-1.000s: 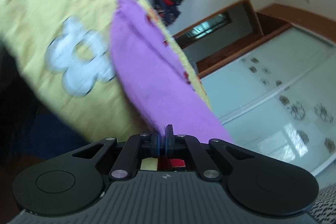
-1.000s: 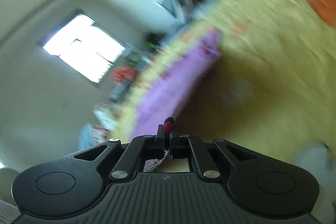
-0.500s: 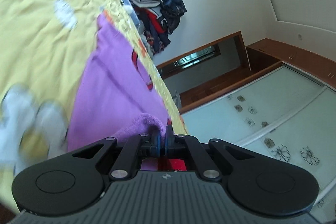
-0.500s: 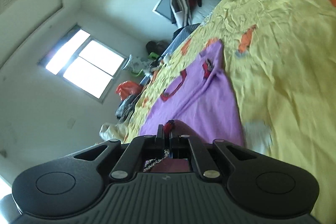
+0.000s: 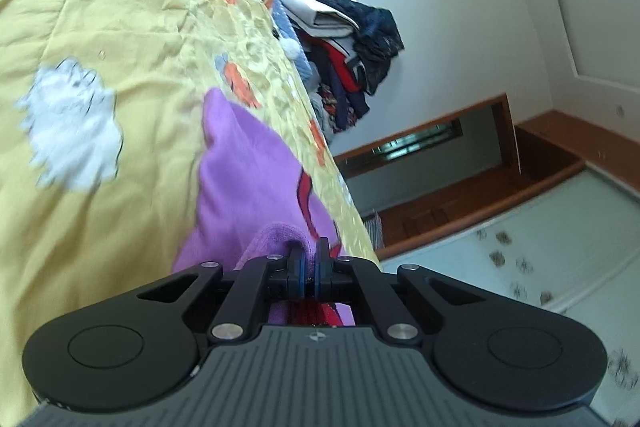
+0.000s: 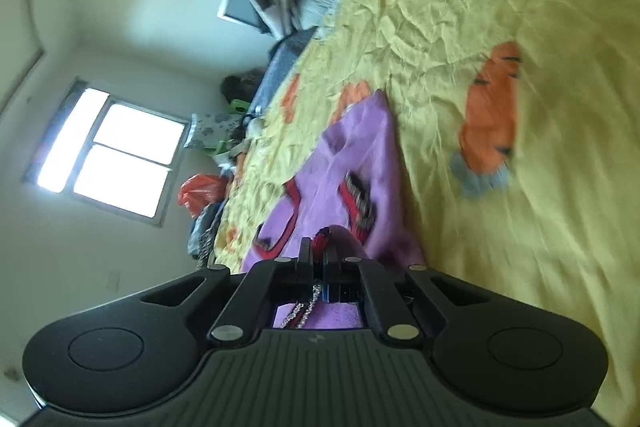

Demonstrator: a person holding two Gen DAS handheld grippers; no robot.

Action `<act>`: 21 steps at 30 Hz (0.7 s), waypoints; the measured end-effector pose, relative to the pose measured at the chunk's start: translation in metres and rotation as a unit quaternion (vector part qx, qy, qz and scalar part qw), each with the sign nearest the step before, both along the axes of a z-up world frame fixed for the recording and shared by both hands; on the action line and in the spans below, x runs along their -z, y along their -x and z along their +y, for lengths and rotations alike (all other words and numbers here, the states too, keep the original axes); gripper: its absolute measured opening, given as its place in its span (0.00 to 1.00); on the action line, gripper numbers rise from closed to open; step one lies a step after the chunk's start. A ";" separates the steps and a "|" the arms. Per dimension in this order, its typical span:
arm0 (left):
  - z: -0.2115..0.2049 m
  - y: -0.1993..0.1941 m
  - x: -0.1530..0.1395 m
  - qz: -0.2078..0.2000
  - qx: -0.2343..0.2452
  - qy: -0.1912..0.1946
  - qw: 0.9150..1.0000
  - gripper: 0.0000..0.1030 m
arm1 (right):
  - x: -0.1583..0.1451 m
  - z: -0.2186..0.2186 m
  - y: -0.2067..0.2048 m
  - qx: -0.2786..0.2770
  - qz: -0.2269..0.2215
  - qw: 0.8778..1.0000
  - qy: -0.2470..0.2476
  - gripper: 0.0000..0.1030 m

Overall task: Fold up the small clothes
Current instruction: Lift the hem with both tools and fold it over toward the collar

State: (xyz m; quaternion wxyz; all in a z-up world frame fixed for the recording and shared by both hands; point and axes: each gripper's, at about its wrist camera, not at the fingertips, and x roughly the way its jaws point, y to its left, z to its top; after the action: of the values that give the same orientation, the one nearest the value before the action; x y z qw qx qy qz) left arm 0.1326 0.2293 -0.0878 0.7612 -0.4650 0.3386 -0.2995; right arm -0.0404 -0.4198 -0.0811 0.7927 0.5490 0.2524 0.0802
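The purple garment (image 5: 248,183) lies on the yellow bedsheet (image 5: 120,27), stretching straight away from both grippers toward the heap of dark clothes (image 5: 352,39) at the bed's far end. The left gripper (image 5: 309,259) has its jaws pressed together on a bunched purple edge at the near end. The right gripper (image 6: 317,259) is likewise clamped tight on the near end of the purple garment (image 6: 352,167), gripping a red-trimmed edge. The garment's long axis runs from the grippers toward that heap, its far tip pointing at it, with red-trimmed openings nearer the grippers.
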 end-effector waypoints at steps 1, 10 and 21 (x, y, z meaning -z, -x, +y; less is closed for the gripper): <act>0.000 -0.007 0.001 0.007 -0.005 0.001 1.000 0.02 | 0.001 -0.003 -0.011 0.000 0.001 1.000 -0.002 0.04; -0.012 -0.062 0.006 0.035 -0.008 -0.029 0.999 0.02 | 0.011 -0.020 -0.081 -0.003 0.039 0.999 0.003 0.04; -0.018 -0.093 0.024 0.061 -0.029 -0.038 0.997 0.02 | 0.014 -0.022 -0.121 -0.013 0.055 0.998 0.021 0.04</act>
State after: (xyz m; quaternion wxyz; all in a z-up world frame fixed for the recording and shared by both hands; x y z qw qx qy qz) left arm 0.2256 0.2114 -0.1113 0.7642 -0.4630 0.3823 -0.2356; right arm 0.0810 -0.4423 -0.0955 0.7878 0.5325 0.3047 0.0547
